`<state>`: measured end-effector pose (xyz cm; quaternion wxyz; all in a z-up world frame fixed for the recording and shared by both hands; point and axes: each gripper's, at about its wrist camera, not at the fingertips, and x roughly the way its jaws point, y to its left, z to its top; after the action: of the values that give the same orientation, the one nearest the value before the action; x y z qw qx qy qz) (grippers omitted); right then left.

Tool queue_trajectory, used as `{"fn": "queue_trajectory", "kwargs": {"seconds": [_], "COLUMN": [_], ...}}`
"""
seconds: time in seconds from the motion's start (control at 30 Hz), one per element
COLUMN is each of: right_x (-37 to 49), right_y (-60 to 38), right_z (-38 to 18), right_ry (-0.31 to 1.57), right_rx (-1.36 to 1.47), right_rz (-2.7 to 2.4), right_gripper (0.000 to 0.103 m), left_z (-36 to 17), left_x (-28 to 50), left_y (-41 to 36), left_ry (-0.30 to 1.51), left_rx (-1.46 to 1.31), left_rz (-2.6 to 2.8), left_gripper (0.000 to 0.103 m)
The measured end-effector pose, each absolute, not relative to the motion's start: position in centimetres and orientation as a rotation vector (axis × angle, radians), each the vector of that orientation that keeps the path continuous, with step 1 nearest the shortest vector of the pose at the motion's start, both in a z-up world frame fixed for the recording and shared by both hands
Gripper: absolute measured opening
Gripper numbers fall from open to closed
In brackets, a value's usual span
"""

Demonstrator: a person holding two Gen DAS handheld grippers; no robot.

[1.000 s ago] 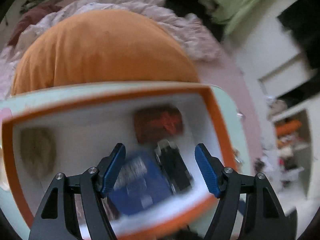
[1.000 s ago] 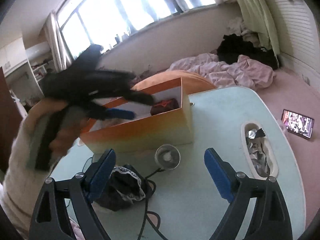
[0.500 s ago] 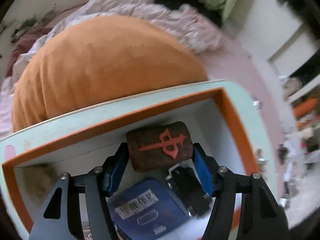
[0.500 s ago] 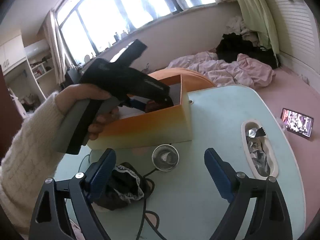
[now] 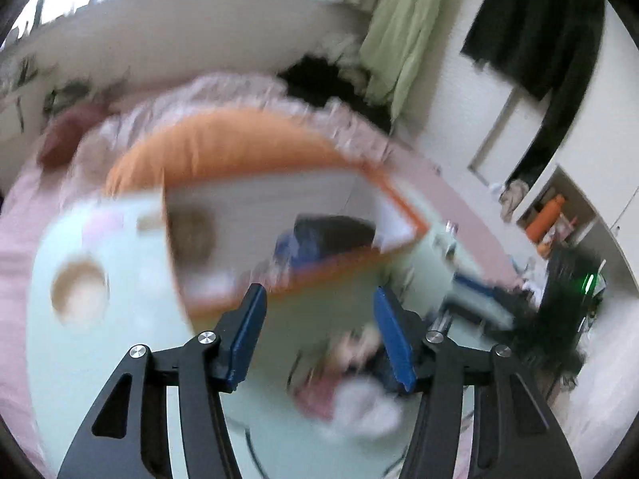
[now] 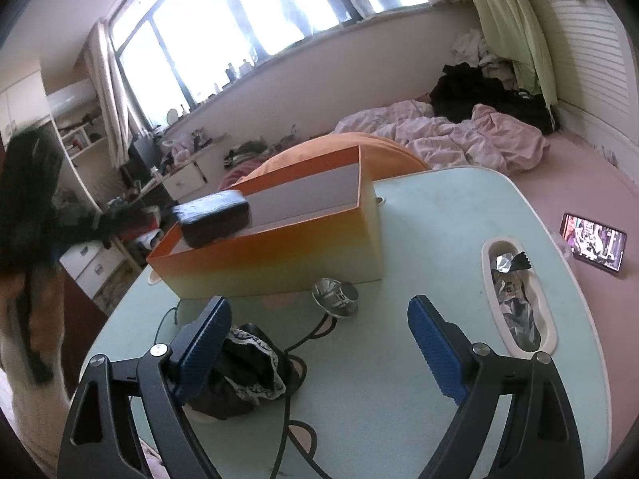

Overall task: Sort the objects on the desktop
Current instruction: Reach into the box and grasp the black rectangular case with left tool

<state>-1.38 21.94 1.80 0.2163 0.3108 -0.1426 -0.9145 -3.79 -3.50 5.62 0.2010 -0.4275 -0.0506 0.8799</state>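
An orange-rimmed box (image 6: 279,257) stands on the pale green table (image 6: 419,215). A dark brown block (image 6: 213,217) rests at the box's left end, poking above the rim, with nothing holding it. In the blurred left wrist view the box (image 5: 279,199) lies ahead with a dark item (image 5: 335,231), a blue item (image 5: 289,247) and a brownish item (image 5: 191,231) inside. My left gripper (image 5: 319,335) hangs over the table short of the box, its jaws closing on nothing. My right gripper (image 6: 319,319) is open and empty above the table.
A small round metal object (image 6: 335,293) on a dark cable lies in front of the box. Black lace cloth (image 6: 239,367) sits by the right gripper's left finger. A white oval tray (image 6: 485,267) holds foil wrappers. A lit phone (image 6: 593,239) lies off the table, right.
The left gripper has drawn back out of the box, leaving the brown block that was between its fingers. The block now sits at the box's left end. The right gripper has not moved.
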Motion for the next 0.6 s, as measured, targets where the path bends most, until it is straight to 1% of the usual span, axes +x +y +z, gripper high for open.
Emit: {"fn": "queue_trajectory", "kwargs": {"seconds": [0.07,0.1,0.2,0.27,0.37,0.47,0.6], "right_x": [-1.5,-1.5,-1.3,-1.3,-1.3,-1.1,-1.0], "right_y": [22.0,22.0,22.1,22.1,22.1,22.0,22.2], "right_z": [1.7,1.7,1.7,1.7,1.7,1.8,1.7], "right_ry": [-0.396,-0.395,-0.395,-0.399,-0.4,-0.385,-0.39], "right_rx": [0.869,0.869,0.864,0.863,0.87,0.868,0.864], "right_rz": [-2.531,-2.532,-2.535,-2.535,-2.532,-2.536,-2.533], "right_gripper": [0.09,0.09,0.09,0.09,0.09,0.09,0.09], "left_z": [3.1,2.5,1.9,2.5,5.0,7.1,6.1], "left_x": [-3.8,-3.7,-3.5,-3.5,-3.9,-6.9,-13.1], "left_y": [-3.7,-3.9,-4.4,-4.4,-3.5,-1.2,0.8], "left_ry": [-0.15,-0.178,-0.284,-0.313,-0.261,-0.117,-0.133], "left_rx": [-1.255,-1.231,-1.146,-1.158,-1.086,-1.125,-1.375], "left_rz": [2.448,2.462,2.478,2.453,2.501,2.518,2.429], "left_gripper": [0.054,0.054,0.054,0.054,0.054,0.054,0.054]}}
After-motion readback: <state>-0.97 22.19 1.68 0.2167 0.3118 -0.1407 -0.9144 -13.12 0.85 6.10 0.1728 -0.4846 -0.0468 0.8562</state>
